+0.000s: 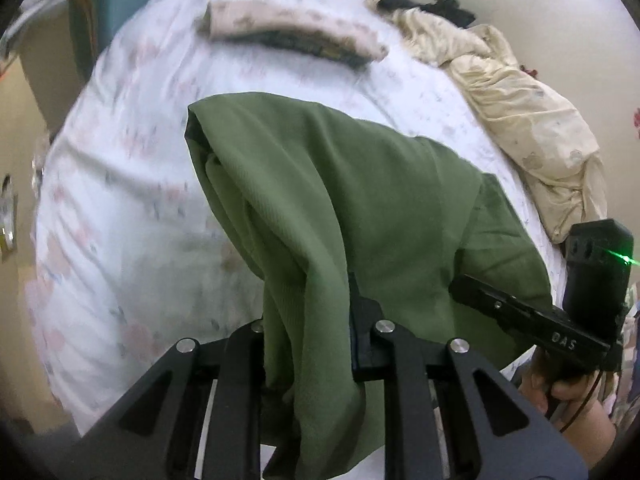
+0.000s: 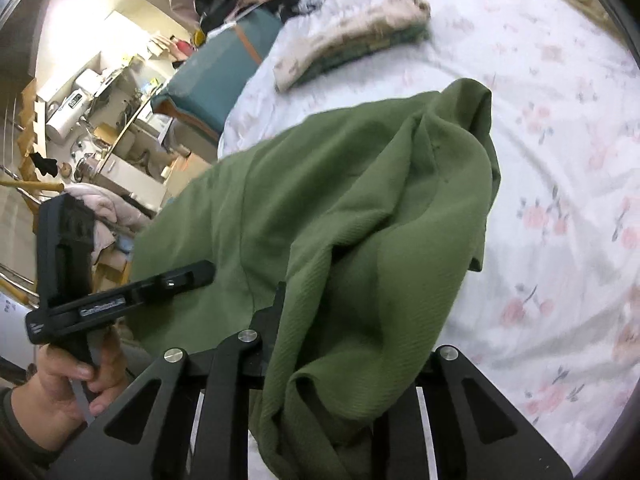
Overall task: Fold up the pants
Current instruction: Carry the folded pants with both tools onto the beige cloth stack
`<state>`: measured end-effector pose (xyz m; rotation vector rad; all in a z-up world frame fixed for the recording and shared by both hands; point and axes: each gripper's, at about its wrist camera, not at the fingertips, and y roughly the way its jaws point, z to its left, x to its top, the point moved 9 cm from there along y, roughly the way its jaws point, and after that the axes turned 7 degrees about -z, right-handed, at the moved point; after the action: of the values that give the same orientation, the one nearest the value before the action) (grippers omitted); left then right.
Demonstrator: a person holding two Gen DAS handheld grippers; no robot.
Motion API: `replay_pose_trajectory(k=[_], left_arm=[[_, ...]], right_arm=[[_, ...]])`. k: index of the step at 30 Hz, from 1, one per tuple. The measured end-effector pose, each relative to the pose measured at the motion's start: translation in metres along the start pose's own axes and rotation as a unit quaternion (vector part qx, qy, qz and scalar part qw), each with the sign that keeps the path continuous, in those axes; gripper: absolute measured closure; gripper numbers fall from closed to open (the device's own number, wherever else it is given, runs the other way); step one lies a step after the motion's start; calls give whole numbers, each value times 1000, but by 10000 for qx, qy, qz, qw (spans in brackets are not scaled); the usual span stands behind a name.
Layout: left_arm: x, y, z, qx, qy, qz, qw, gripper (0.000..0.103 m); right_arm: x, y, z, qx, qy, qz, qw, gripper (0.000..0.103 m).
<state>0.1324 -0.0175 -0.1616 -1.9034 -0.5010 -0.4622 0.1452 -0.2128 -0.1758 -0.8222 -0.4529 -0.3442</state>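
The green pants [image 1: 320, 200] hang lifted over the bed, bunched and draped between both grippers. My left gripper [image 1: 308, 320] is shut on one edge of the pants; cloth covers its fingertips. My right gripper [image 2: 344, 320] is shut on the other edge of the pants [image 2: 360, 208], which drape over its fingers. The right gripper also shows at the right of the left wrist view [image 1: 520, 312], and the left gripper at the left of the right wrist view [image 2: 120, 300], each held by a hand.
The bed has a white floral sheet [image 1: 140, 200]. A folded beige and dark stack of clothes [image 1: 296, 36] lies at its far side. A crumpled cream blanket [image 1: 520, 120] lies along the right edge. A teal box [image 2: 224, 72] and cluttered shelves [image 2: 100, 112] stand beyond the bed.
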Motion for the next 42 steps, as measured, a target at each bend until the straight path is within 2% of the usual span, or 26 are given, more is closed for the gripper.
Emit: replay_pose_trajectory(k=[4,6,10,13,16,18,21,24,27,30,31,32,33,34,35,37,39,42], left_arm=[[18,-12,-11,-10,210,-225,9995,89],[38,-19,-14,-80,136,-327,9993,89],[83,-22,-17,-28,277,-512,9983,89],[130,-6,-10,22,334,-574,9978,89],[188,12,1,-49,113,-685,9976,89],[235,30,9,-40,67,-780,9969,89],[320,72,23,7,192,-1006,9947,88],[374,123,43,88,156,-1045,9944,88],[398,173,67,188,-112,-872,9959,88],[391,223,89,251,-225,-470,9983,86],[385,235,94,280,-210,-404,9986,81],[382,243,99,294,-212,-395,9986,76],[378,248,104,314,-257,-397,9984,65],[374,250,110,295,-354,-411,9981,56],[371,251,114,233,-407,-429,9980,51],[370,248,122,292,-252,-511,9979,28],[372,237,130,516,-16,-711,9961,22],[374,220,144,816,-2,-1007,9916,22]], right_arm=[[15,-8,10,72,-68,-245,9997,83],[30,-10,17,106,-139,-325,9993,83],[73,-10,20,255,-146,-460,9985,83],[117,10,22,238,-307,-461,9982,83],[177,33,22,216,-422,-503,9976,83],[230,55,22,102,-622,-545,9965,83],[308,99,16,-111,-800,-502,9955,83],[373,151,0,-364,-819,-419,9951,83],[400,206,-17,-636,-876,-134,9940,83],[401,249,-50,-817,-655,223,9943,81],[397,260,-62,-873,-569,340,9940,77],[392,269,-79,-1042,-549,387,9923,65],[393,272,-88,-1108,-533,335,9918,59],[395,272,-96,-1093,-471,277,9925,49],[395,270,-104,-1058,-374,239,9934,36],[394,264,-114,-1077,-361,188,9933,29],[395,255,-114,-1167,-601,141,9912,28],[400,237,-120,-1378,-719,-10,9878,26]])
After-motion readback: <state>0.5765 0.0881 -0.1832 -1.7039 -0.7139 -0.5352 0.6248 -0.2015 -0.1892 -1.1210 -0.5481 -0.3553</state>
